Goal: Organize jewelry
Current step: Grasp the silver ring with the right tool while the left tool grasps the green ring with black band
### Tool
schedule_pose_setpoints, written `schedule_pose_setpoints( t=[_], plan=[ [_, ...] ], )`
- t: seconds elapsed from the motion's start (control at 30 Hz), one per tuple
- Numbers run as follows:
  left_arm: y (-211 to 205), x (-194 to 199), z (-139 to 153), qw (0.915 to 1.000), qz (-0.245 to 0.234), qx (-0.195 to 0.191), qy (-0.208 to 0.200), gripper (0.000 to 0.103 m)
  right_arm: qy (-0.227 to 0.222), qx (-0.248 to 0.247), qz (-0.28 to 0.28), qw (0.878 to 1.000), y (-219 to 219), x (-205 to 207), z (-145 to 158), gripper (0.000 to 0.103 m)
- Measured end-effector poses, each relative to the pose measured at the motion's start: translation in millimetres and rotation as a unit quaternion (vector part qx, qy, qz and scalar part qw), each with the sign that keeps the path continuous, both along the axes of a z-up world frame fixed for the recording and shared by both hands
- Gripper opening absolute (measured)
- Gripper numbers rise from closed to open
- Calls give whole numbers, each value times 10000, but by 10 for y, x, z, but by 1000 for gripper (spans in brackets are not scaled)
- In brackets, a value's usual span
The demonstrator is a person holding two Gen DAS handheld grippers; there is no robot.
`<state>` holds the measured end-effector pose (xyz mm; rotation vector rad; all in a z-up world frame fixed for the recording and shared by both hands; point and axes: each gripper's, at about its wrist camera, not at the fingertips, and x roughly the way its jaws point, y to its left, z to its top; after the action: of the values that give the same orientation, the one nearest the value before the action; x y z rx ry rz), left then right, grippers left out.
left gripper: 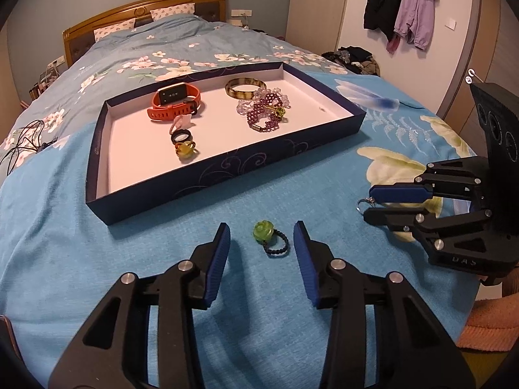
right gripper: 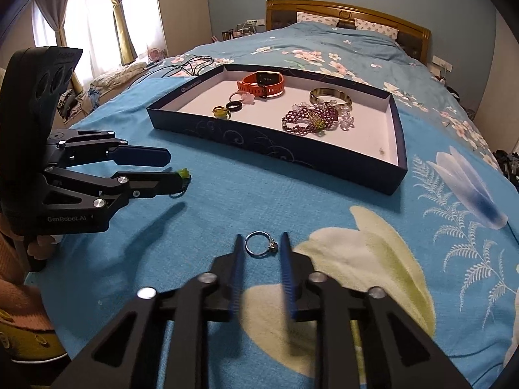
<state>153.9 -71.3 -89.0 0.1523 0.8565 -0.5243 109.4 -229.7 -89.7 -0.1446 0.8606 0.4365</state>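
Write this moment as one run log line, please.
left gripper: open around green ring | right gripper: open around silver ring | tray: holds other jewelry

Item count:

- Box: one, on the bed.
- Watch: one, orange strap, in the box.
- Bangle: one, in the box.
- Beaded bracelets: a tangled cluster in the box; exact number cannot be told.
- Rings: five. Three in the box; two on the bed, a green-stone ring and a silver ring.
- Pillows: two.
- Grippers: two.
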Motion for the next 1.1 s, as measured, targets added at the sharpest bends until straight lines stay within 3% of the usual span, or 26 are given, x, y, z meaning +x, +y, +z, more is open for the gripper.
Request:
schedule_pose_setpoints(
  t=[0.03,0.1,0.6,0.87,1.1],
  plan=[
    [-4,-4,-2,10000,-10,3,1,39,0,10,-2,10000,-5,2,1,17],
    [-8,2,-8,10000,-34,-4,28,39,15,41,-3,10000,-6,9,1,3],
    [-14,25,-45,9998,-104,-29,144,34,4,352,-40,9994,-105,-4,64,3],
    [-25,37,-67,9998,-63,-5,185,16,-96,490,-61,9987,-130,-3,118,3],
    [-3,21,-36,9999,24,-39,116,15,-196,587,-68,9981,-128,8,173,3]
  ],
)
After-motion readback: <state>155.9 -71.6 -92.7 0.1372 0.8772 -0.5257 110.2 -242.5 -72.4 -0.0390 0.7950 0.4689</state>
